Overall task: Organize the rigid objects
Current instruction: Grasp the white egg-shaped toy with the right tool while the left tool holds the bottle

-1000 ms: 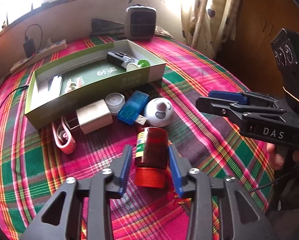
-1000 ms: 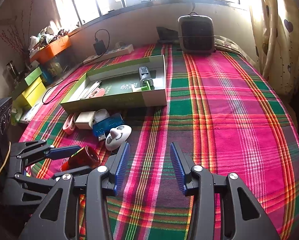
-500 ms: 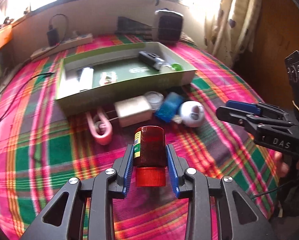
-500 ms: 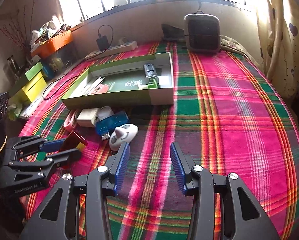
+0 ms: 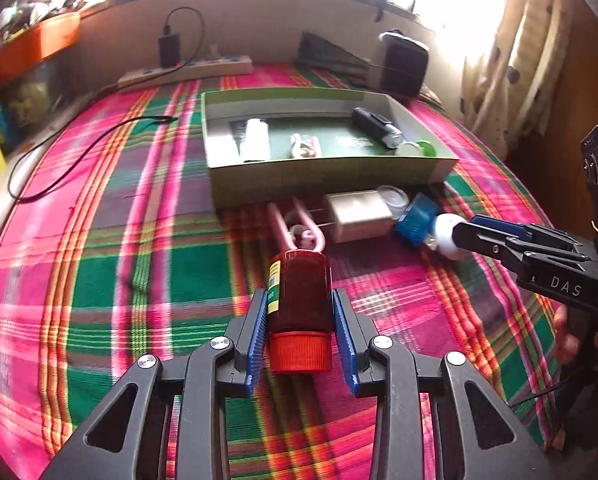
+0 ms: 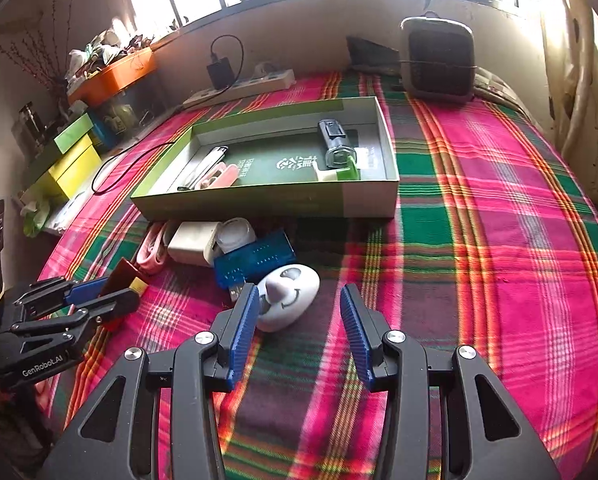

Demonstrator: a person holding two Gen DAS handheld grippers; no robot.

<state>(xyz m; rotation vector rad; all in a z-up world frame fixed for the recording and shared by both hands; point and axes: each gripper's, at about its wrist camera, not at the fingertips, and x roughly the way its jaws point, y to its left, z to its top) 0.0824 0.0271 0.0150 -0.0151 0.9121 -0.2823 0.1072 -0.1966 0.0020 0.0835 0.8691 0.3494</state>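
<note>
Red bottle (image 5: 300, 300) is pinched in the left tool (image 5: 300, 320); right tool (image 6: 295, 320), spread, frames white egg toy (image 6: 289, 294).

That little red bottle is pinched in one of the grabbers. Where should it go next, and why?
Probably forward, over the green box. The left gripper is shut on the red bottle, the box lies open just beyond with bare floor showing, and other small things already lie inside it.
</note>
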